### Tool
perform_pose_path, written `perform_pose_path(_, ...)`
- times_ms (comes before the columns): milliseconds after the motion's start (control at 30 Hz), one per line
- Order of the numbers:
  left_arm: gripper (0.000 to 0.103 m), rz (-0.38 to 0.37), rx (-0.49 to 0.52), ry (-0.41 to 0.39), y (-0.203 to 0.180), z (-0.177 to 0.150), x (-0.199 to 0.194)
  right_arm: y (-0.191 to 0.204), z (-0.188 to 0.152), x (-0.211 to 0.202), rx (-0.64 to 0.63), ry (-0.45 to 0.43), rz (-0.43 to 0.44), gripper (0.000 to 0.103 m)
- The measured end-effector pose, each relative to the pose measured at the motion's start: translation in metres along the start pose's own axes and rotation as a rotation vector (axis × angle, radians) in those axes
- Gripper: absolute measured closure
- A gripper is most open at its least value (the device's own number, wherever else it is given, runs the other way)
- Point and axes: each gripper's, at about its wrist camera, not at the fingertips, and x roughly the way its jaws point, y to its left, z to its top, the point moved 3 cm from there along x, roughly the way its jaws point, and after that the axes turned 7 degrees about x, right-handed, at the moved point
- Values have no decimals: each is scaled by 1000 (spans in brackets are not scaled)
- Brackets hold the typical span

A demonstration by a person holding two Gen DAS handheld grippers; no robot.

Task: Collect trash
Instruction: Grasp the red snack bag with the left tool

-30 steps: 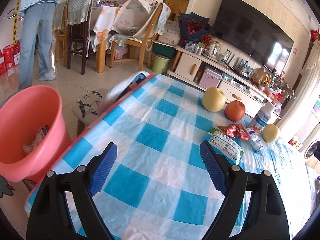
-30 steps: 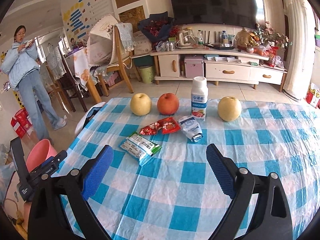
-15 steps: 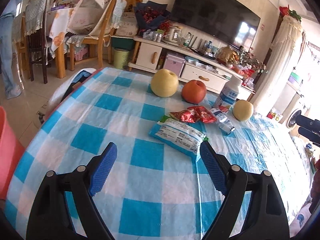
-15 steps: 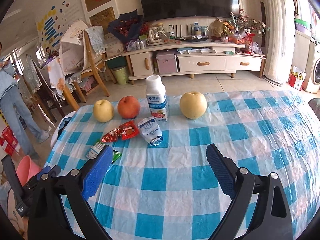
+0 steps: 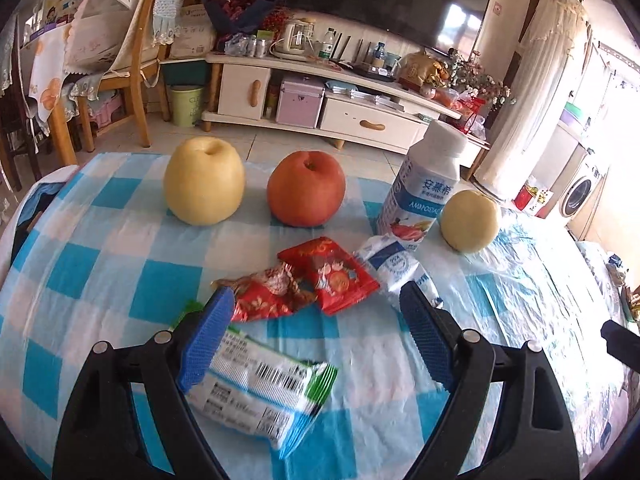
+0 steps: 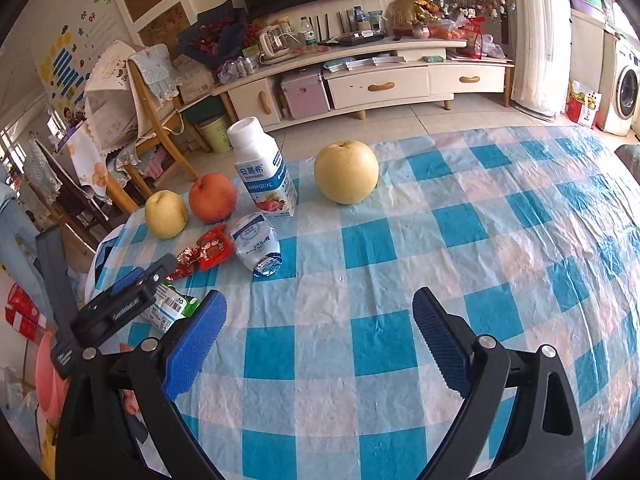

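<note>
The table [image 5: 100, 208], under a crinkled blue-and-white checked cloth, carries everything. Along its far side stand a yellow pear [image 5: 205, 181], a red apple [image 5: 306, 188], an upright yogurt bottle [image 5: 424, 184] and a second pear [image 5: 470, 220]; these look like keepers, not trash.

Nearer lie the pieces to collect. Largest is the white-and-green snack wrapper [image 5: 264, 388], flat on the cloth at the near left, barcode up. The left tool [image 5: 316, 340] hangs over it with its jaws wide apart, the left blue pad overlapping the wrapper's far-left corner; whether it touches I cannot tell. Just beyond lie two red candy wrappers [image 5: 316, 280], crumpled and touching each other, and to their right a squashed white milk pouch [image 5: 394, 268] on its side, near the bottle's foot.

The right tool [image 6: 320, 340] is also spread open, holding nothing, over bare cloth to the right of the trash.

My reading: the green-edged wrapper is thin film, very light, limp and slick, and lying flat it gives the pads little to bite. The raised crimped end at its right seems the best hold, or pinching across its narrow width so the film buckles upward. A pink bin [image 6: 50, 376] shows at the table's left edge, low down.
</note>
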Motion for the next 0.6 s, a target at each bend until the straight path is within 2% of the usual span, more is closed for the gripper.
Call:
perform_pose_path(133,18,27,-9,45,-3,19,30,-3,1,-4,6,-5,11,10)
perform_pose_path(233,20,23,-55,76,0,26,49,-4,1,-6,-1,-6,14,10)
perform_pose_path(300,26,47,-68,108,0,26,61,-4,0,-5,-7,-3,16,10)
perform_pose_path(400,40,93,-77,153,1,24,77,-6,-1,-4,-11,5,14,10)
perform_pose_path(600,45,105,-46,155,-7,20,87,-15,0,-3,7,15,13,10)
